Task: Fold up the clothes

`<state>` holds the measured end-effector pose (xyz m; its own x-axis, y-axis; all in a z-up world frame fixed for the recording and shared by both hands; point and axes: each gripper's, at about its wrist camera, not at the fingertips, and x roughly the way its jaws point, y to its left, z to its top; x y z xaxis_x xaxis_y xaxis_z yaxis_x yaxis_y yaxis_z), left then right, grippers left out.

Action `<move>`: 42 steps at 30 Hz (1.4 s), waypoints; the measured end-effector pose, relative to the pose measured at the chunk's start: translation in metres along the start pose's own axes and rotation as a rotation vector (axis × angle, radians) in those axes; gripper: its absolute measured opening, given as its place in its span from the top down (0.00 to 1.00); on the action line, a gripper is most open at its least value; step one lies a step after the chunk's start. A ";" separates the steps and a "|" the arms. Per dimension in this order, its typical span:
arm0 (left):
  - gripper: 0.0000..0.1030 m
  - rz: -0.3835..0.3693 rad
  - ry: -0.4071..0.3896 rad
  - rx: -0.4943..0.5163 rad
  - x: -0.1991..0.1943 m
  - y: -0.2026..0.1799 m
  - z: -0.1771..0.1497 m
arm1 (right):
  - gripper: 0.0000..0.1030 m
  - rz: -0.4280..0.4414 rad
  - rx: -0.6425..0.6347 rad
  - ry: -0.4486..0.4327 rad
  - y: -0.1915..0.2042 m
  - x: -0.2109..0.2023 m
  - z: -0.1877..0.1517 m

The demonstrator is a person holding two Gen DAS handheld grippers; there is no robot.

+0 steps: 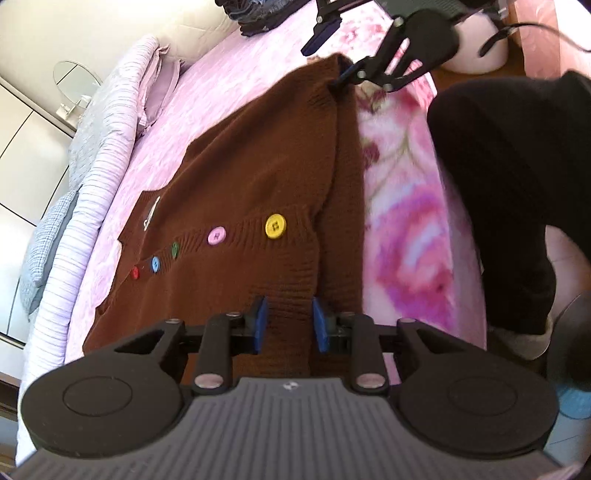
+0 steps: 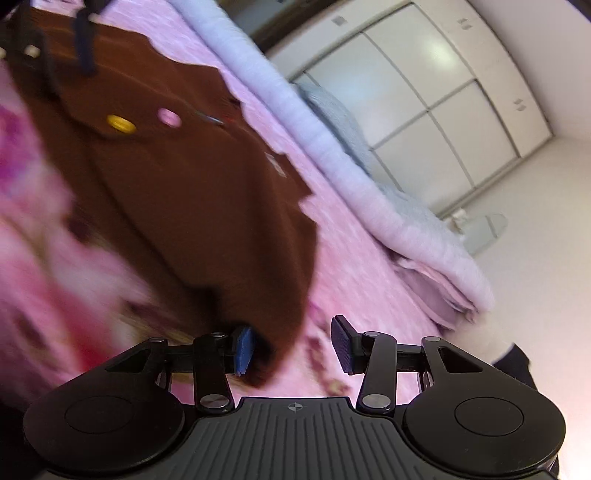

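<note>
A brown knit cardigan (image 1: 240, 177) with a row of coloured buttons lies on a pink floral bedspread (image 1: 402, 229). One side is folded in along its right edge. My left gripper (image 1: 290, 325) is at the near ribbed hem. Its blue pads stand apart with the hem fabric between them. My right gripper (image 1: 332, 55) is at the far corner, open, one finger touching the cloth. In the right wrist view my right gripper (image 2: 293, 345) is wide open, and the blurred corner of the cardigan (image 2: 207, 206) hangs by its left pad. A finger (image 2: 84, 55) of the left gripper shows at the far end.
A folded striped quilt (image 1: 103, 147) and a grey pillow (image 1: 44, 251) lie along the bed's far side. A pile of dark clothes (image 1: 255, 14) sits at the head. A person in black (image 1: 498, 177) stands at the bed's right edge. White wardrobe doors (image 2: 424, 103) stand beyond.
</note>
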<state>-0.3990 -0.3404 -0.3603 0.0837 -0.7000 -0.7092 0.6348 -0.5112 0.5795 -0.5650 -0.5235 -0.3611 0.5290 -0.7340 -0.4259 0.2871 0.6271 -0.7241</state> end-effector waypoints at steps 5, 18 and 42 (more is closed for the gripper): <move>1.00 -0.022 -0.031 -0.053 -0.011 -0.004 -0.003 | 0.57 0.134 0.009 -0.094 0.018 -0.023 0.030; 0.80 0.028 -0.033 -0.450 -0.067 0.050 -0.082 | 0.57 0.309 -0.166 -0.246 0.046 -0.020 0.111; 0.81 0.093 0.040 -0.277 -0.067 0.009 -0.090 | 0.57 0.199 -0.363 -0.195 0.081 0.014 0.086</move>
<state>-0.3302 -0.2534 -0.3436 0.1774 -0.7146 -0.6767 0.8081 -0.2867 0.5146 -0.4651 -0.4610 -0.3789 0.6962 -0.5235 -0.4912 -0.1156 0.5936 -0.7964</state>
